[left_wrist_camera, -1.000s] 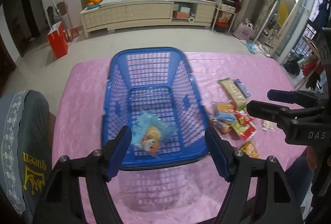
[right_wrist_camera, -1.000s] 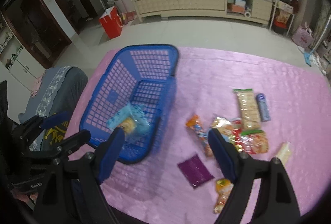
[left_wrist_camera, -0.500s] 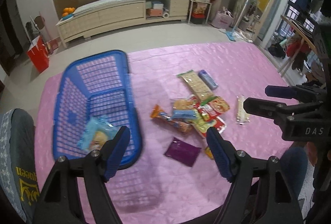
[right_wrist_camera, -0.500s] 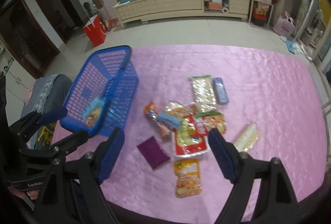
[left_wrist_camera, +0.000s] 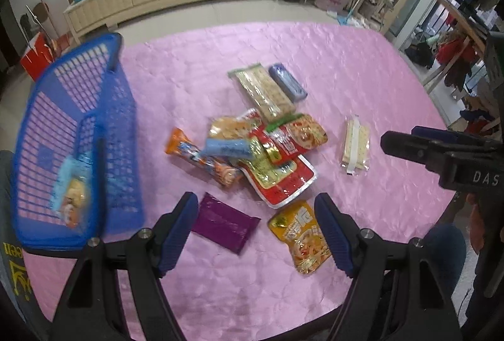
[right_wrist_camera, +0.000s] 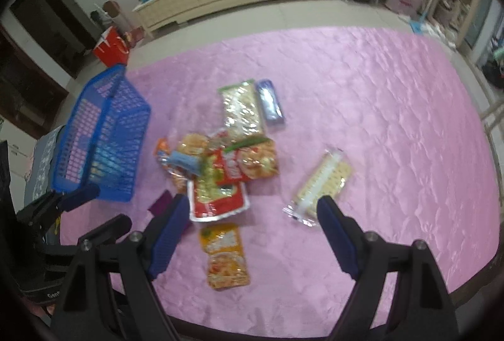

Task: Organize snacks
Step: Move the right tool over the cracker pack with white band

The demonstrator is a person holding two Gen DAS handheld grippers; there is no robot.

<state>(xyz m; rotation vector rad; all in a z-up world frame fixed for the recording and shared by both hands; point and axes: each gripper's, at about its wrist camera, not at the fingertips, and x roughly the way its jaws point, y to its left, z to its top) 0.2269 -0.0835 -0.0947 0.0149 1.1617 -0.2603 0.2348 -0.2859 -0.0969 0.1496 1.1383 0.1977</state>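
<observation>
Plainly, the main risk is a bad pick from the heap: the snack packets in the middle of the pink table [left_wrist_camera: 362, 63] overlap, so jaws closing there could catch two slippery foil bags at once, or drag the red pouch [left_wrist_camera: 277, 180] and scatter the rest toward the near edge. A packet dropped short could also land outside the blue basket [left_wrist_camera: 72, 133] at the table's left edge, which already holds one light blue packet [left_wrist_camera: 71, 183].

Both grippers are wide open and carry nothing. The left gripper [left_wrist_camera: 256, 230] hangs over the near edge, with the purple packet [left_wrist_camera: 225, 222] just beside its left finger and the yellow pouch [left_wrist_camera: 304, 235] just beside its right one. The right gripper [right_wrist_camera: 252, 234] has the same yellow pouch [right_wrist_camera: 225, 256] between its fingers and the cracker pack [right_wrist_camera: 318, 186] near its right finger, not touched.
</observation>
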